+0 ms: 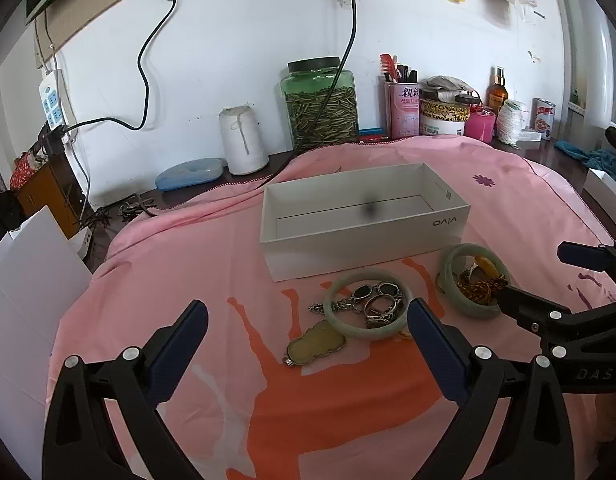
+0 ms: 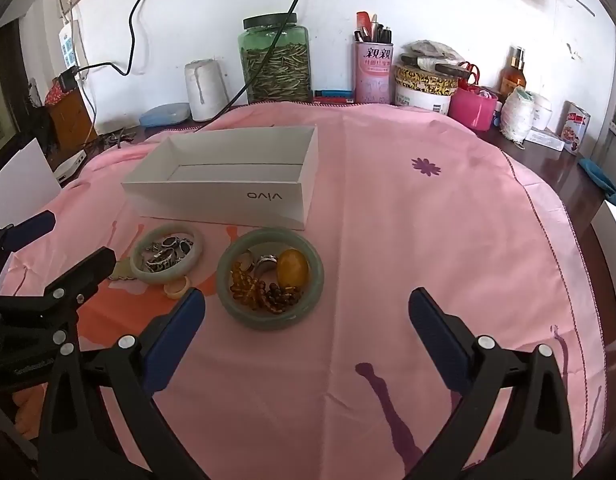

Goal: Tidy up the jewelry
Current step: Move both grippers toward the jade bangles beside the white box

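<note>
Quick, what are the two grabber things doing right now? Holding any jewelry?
Left gripper: open, holding nothing.
Right gripper: open, holding nothing.

A lived-in home: a table (image 2: 568, 184) draped in pink cloth (image 2: 388, 200), with a seed jar (image 2: 275, 60), comb-filled tin (image 2: 372, 70) and amber bottle (image 2: 514, 72) at 12 o'clock, power strip (image 1: 51, 102) at 10.
</note>
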Demonstrator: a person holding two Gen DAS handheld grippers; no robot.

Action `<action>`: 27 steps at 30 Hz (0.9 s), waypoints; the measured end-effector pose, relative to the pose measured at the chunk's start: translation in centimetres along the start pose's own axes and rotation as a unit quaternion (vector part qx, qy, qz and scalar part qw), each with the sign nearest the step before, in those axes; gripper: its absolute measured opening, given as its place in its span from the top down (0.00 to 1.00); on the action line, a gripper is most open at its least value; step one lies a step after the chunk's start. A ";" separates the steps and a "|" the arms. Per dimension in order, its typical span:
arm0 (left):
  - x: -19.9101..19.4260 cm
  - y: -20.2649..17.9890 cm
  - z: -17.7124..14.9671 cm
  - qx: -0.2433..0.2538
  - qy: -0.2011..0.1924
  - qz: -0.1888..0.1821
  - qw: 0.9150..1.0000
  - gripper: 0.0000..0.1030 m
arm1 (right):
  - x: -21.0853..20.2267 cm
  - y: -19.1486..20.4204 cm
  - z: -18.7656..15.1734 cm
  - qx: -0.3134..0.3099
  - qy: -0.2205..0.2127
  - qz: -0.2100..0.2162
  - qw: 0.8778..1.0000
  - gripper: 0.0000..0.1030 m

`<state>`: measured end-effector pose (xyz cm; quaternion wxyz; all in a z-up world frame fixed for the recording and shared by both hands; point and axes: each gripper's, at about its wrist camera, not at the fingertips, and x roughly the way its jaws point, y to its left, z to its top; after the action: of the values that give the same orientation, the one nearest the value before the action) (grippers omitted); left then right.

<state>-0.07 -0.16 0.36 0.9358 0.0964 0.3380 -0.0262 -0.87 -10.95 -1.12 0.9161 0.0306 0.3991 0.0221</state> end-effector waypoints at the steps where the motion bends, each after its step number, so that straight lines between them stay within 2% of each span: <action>1: 0.0 0.0 0.1 0.000 0.001 0.000 1.000 0.05 | 0.0 0.0 0.0 0.000 -0.001 0.000 1.000 0.06; 5: 0.1 -0.2 -0.1 0.002 -0.002 0.006 1.000 0.05 | 0.1 -0.1 0.0 0.004 0.002 0.003 1.000 0.06; 8: 0.6 -0.1 0.5 -0.016 0.004 -0.002 1.000 0.05 | -0.1 -0.4 -0.4 0.010 -0.003 0.012 1.000 0.06; 10: 0.9 0.2 0.7 -0.031 0.007 -0.008 0.999 0.05 | -0.4 -0.9 -0.3 0.012 -0.014 0.005 1.000 0.06; 14: 1.3 0.9 0.8 -0.045 0.004 0.018 0.999 0.05 | -0.6 -1.0 -0.1 0.000 -0.044 -0.025 0.999 0.06; 18: 2.5 2.3 0.9 -0.089 0.039 -0.028 0.995 0.05 | -1.4 -1.5 0.2 0.001 -0.078 -0.035 0.996 0.06; 20: 2.8 2.4 0.7 -0.083 0.056 -0.020 0.995 0.05 | -1.6 -1.6 0.2 0.002 -0.086 -0.041 0.995 0.06; 25: 2.9 2.7 0.6 -0.093 0.054 -0.017 0.994 0.05 | -1.5 -1.3 -0.1 -0.004 -0.076 -0.044 0.996 0.06; 27: 2.7 2.5 0.7 -0.087 0.045 -0.004 0.995 0.05 | -1.8 -1.0 -0.2 -0.015 -0.083 -0.048 0.995 0.06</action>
<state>2.71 2.22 -0.46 0.9246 0.0142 0.3807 0.0036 -2.24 -12.07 -0.03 0.9463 -0.0008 0.3226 -0.0189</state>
